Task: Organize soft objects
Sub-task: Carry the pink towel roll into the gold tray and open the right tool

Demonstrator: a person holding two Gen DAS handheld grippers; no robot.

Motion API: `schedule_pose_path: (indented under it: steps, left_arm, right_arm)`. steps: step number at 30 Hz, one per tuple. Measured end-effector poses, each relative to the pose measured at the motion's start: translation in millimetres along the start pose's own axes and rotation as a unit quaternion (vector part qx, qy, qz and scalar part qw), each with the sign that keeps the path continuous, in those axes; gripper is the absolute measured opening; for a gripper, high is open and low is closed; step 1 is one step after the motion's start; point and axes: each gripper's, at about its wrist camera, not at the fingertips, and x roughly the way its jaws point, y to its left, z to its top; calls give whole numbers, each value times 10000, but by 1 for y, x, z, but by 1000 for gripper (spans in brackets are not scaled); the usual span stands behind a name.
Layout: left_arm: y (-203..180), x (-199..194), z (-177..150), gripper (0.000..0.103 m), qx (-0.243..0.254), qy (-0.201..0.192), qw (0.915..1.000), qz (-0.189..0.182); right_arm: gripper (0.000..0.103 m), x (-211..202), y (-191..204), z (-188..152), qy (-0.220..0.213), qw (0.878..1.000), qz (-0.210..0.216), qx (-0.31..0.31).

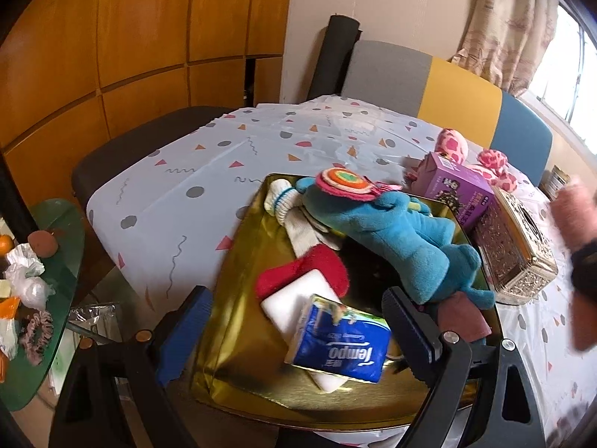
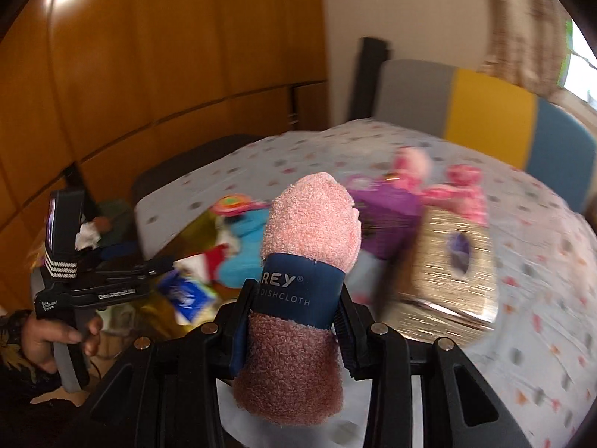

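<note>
Already the gold tray (image 1: 238, 261) holds several soft things; my right gripper (image 2: 294, 321) clamps a rolled pink dishcloth (image 2: 309, 224), left gripper (image 1: 294, 332) gapes empty, and the pink plush toy (image 1: 485, 160) waits on the worktop (image 1: 186, 156).

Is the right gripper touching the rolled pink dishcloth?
Touching. The right wrist view shows the right gripper closed on the pink dishcloth, both fingers pressing its navy paper band.

The left wrist view looks steeply down, close over the gold tray (image 1: 238, 268) on the table (image 1: 209, 156). The right wrist view sits further right, facing down-left, blurred. Both share the tray, the blue plush toy (image 1: 403, 231) and the ornate box (image 2: 455, 261).
</note>
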Motion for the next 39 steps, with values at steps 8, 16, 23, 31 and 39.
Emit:
schedule_pose_path:
  steps: [8, 16, 23, 31, 39]
  left_arm:
    - [23, 4, -1, 93, -233, 46, 9996, 158]
    - [28, 4, -1, 96, -267, 15, 9995, 189]
    - [20, -3, 0, 97, -144, -99, 9996, 224]
    - [-2, -23, 2, 101, 51, -310, 9994, 120]
    - [-51, -39, -8, 103, 434, -460, 9976, -275]
  right_arm:
    - [42, 110, 45, -13, 1006, 9918, 728, -313]
    - [64, 118, 37, -27, 1244, 9891, 785, 5]
    - [68, 82, 26, -14, 676, 9948, 680, 331]
    - [68, 46, 16, -19, 207, 9970, -191, 720]
    - [68, 16, -14, -39, 73, 9775, -1556, 1424]
